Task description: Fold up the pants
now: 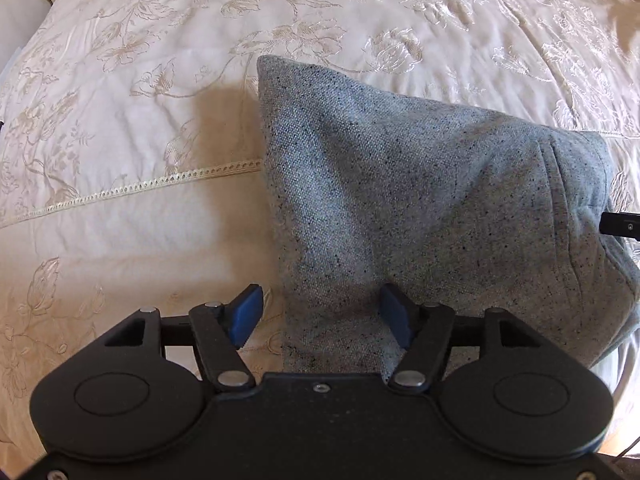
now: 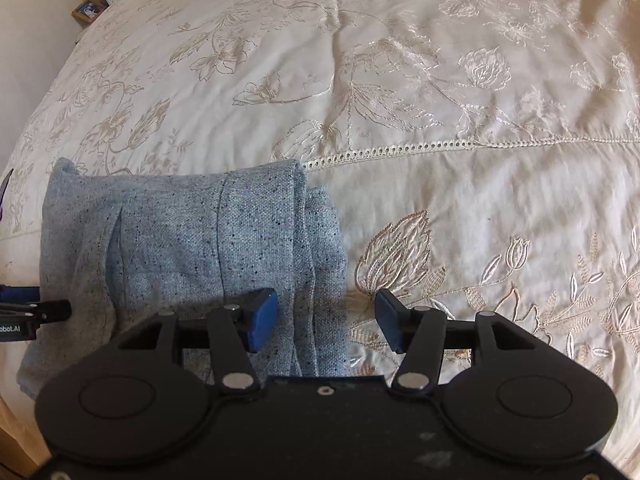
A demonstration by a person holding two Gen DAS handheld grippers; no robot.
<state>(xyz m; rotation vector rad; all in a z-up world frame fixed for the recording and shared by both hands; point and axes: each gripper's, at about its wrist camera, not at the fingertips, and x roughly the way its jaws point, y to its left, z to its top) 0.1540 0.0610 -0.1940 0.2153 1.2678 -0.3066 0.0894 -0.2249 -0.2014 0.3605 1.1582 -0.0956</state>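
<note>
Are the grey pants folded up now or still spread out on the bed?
Folded. The pants lie as a compact stacked bundle on the bedspread, layered edges showing at one end; both grippers, left and right, are open.

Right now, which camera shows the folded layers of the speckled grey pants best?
The right wrist view: the speckled grey fabric pants show stacked folded edges and a seam there. The left wrist view shows mostly one flat top panel of them, with a pocket at right.

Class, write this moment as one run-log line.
pants: folded bundle on bedspread | left gripper: open, straddling bundle's left edge | right gripper: open, straddling right edge | nothing gripped
</note>
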